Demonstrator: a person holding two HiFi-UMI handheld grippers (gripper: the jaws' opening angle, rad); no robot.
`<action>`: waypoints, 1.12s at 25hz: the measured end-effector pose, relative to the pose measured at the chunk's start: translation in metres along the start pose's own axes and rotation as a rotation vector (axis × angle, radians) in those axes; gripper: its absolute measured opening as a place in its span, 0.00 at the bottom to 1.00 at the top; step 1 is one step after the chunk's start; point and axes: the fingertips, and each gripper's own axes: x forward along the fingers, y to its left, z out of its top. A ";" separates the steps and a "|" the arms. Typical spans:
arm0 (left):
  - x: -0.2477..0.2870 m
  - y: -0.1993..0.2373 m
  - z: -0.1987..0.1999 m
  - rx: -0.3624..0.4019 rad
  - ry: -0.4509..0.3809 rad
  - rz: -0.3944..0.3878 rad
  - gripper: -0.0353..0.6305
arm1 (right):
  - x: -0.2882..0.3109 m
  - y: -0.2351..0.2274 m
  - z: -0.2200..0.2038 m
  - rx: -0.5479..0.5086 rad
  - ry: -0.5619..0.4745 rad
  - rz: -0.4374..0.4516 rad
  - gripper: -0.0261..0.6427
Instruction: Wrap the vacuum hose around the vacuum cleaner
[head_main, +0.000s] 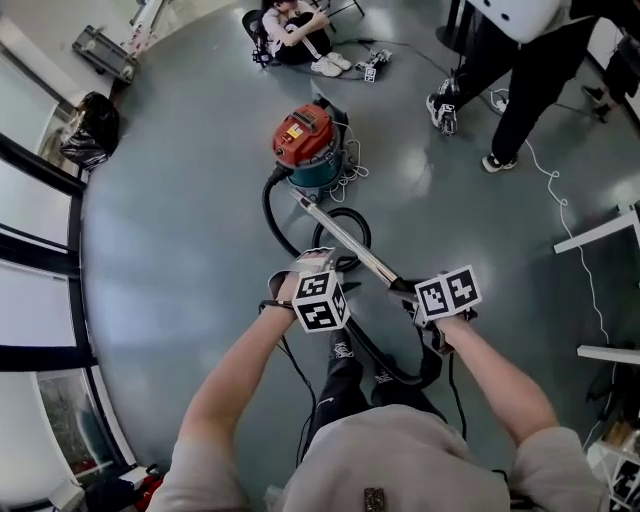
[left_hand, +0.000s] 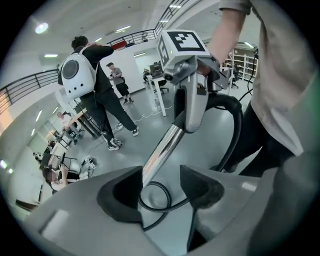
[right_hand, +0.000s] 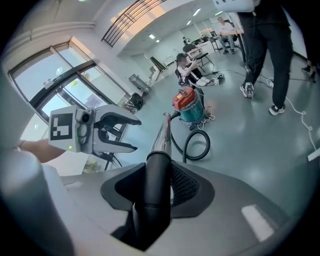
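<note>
Grey polished floor (head_main: 180, 250) spreads under everything, and none of the hose is round the machine yet. Nearest me, on the near side of the vacuum, the right gripper (right_hand: 156, 186) is clamped on the black plastic handle tube (right_hand: 156, 165) of the wand. The left gripper (left_hand: 161, 189) stands with its jaws apart. The shiny chrome wand tube (head_main: 345, 240) runs into the gap close against one pad but is not squeezed. From there the wand slants away towards the red-lidded, teal-bodied canister vacuum cleaner (head_main: 308, 148). The black hose (head_main: 267, 208) leaves the vacuum's near side and lies in a slack loop on the floor just short of it, then trails back under the person to the handle.

My guess is that the step in hand is getting both tools on the wand so the hose can be led round the canister. It would go best if the left one closed squarely on the chrome, which looks slippery. The pair could then walk the wand round the drum, laying the loop flat without kinking it and minding the white cord (head_main: 350, 178) piled against the vacuum's right flank.

Beyond the vacuum a seated person (head_main: 295, 30) is on the floor, and to its far right stands a person in dark trousers (head_main: 520, 80). Left of it run tall windows (head_main: 35, 250), with a black bag (head_main: 90, 130) beside them.
</note>
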 end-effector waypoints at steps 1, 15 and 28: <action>0.001 0.004 -0.005 0.021 -0.005 -0.011 0.40 | 0.002 0.005 0.003 -0.022 0.015 0.001 0.30; -0.008 0.015 -0.067 0.184 -0.053 -0.175 0.39 | 0.038 0.082 0.036 -0.292 0.197 0.033 0.30; -0.027 0.012 -0.102 0.037 -0.096 -0.200 0.48 | 0.051 0.135 0.053 -0.435 0.297 0.117 0.30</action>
